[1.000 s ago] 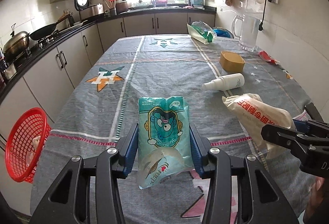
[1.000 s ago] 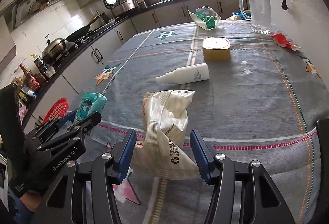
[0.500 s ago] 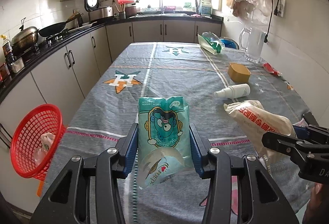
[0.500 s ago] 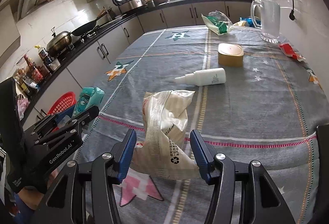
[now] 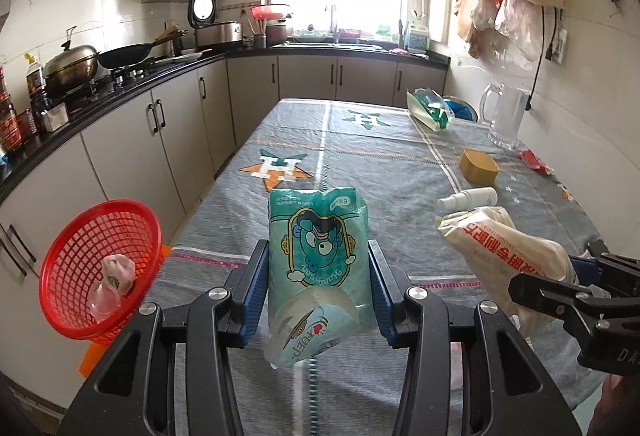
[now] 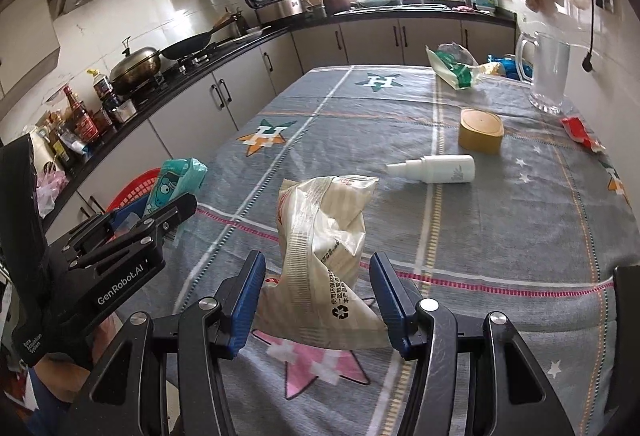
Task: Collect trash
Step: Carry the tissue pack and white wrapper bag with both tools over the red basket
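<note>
- Gripping a teal plastic snack bag printed with a cartoon face (image 5: pixel 318 256), the left gripper (image 5: pixel 318 294) is pointing forward and downward over the near edge of the grey patterned tablecloth (image 5: pixel 360 156), its blue pads pressing on the bag's two sides.
- The right gripper (image 6: pixel 318 296) is tilting down beside it on the right, its jaws clamping a crumpled cream plastic bag with red lettering (image 6: pixel 324 236), which is standing up between the pads.
- In the right wrist view the left gripper is showing at the near left, with part of a hand under it at the lower edge.
- A red plastic mesh basket (image 5: pixel 72 300) is sitting off the table's near left side, holding a crumpled wad and a clear piece.
- Farther along the table a white spray bottle (image 6: pixel 440 169) is lying on its side, just near of a round tan lidded box (image 6: pixel 480 130); a clear glass jug (image 6: pixel 546 76) is standing at the far right.
</note>
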`<state>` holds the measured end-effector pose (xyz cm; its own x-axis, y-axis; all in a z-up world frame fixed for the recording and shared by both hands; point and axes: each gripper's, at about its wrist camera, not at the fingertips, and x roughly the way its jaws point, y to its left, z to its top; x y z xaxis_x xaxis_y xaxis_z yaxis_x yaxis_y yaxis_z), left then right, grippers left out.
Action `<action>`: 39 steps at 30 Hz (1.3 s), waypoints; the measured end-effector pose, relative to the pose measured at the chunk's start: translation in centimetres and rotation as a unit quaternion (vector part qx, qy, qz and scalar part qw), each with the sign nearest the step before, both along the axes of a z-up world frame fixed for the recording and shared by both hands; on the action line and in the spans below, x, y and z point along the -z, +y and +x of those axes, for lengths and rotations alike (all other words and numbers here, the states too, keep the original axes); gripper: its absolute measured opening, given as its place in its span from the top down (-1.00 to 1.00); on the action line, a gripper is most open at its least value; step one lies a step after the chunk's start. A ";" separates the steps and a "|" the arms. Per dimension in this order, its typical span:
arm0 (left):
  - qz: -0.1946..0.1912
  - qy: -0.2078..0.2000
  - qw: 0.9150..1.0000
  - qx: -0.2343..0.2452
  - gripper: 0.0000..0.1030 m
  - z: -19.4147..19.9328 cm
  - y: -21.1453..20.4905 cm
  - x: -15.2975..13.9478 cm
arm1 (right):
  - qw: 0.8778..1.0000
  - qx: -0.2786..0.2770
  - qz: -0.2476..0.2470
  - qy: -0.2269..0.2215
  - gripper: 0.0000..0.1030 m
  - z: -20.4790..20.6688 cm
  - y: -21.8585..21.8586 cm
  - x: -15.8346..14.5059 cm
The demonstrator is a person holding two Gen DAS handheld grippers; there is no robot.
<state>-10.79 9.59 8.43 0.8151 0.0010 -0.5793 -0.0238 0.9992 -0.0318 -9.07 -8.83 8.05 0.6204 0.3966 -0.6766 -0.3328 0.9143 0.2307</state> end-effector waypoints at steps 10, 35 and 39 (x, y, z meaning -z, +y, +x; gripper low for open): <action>-0.011 -0.004 1.000 -0.027 0.13 -0.5 3.0 0.0 | 1.000 -0.026 -0.006 0.003 -0.15 0.9 3.0 -0.2; -0.062 -0.007 0.982 -0.180 0.13 -2.5 19.9 0.8 | 0.990 -0.140 -0.019 0.025 -0.15 4.6 18.1 -0.5; -0.068 0.002 0.976 -0.204 0.13 -2.7 22.7 1.6 | 0.987 -0.158 -0.016 0.036 -0.15 5.4 20.8 -0.2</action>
